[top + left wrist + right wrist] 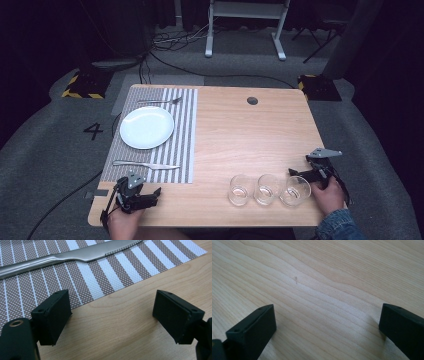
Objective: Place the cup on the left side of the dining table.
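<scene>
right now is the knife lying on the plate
No, the knife lies on the striped placemat on the near side of the white plate, apart from it.

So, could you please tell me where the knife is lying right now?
In the high view the knife lies on the striped placemat at the table's left, just nearer the person than the white plate, with the left hand-held gripper close by.

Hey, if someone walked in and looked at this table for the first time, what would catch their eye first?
Probably the white plate on the striped placemat at the table's far left, between a fork and a knife. Next, three empty glasses in a row near the front edge, beside the right gripper.
</scene>
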Action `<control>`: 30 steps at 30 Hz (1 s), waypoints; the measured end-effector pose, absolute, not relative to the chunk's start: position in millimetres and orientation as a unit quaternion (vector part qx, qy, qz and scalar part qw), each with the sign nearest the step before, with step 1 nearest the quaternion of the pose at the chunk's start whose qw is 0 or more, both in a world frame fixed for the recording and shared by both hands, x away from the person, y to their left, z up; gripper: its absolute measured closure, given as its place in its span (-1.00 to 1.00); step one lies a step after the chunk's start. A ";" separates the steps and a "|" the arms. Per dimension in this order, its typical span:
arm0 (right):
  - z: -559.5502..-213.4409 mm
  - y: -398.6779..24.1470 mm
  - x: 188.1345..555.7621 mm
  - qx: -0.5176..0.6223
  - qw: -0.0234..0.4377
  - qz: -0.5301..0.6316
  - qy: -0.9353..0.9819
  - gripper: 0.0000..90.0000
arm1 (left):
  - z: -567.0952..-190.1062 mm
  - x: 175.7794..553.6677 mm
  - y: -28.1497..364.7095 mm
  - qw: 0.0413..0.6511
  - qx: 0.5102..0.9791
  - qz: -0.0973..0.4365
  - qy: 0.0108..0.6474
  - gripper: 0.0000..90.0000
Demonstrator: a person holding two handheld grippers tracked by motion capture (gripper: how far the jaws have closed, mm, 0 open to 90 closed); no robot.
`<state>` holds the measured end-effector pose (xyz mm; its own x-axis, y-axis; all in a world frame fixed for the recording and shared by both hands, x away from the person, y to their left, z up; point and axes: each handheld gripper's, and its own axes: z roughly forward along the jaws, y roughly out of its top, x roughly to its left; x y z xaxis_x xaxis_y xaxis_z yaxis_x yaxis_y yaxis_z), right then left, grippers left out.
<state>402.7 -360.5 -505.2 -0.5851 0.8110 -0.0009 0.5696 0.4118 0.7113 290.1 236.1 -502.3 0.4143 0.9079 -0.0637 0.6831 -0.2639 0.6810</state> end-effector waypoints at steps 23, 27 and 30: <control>-505.2 -361.0 404.3 0.423 0.178 0.342 0.820 -0.98 | -448.2 284.1 209.6 0.379 0.778 0.156 0.476 -0.56; -505.2 -361.1 404.9 0.424 0.179 0.342 0.820 -0.98 | -442.1 284.6 203.9 0.382 0.782 0.157 0.467 -0.56; -505.3 -361.0 405.1 0.425 0.179 0.342 0.819 -0.98 | -438.5 286.0 200.8 0.384 0.786 0.157 0.458 -0.56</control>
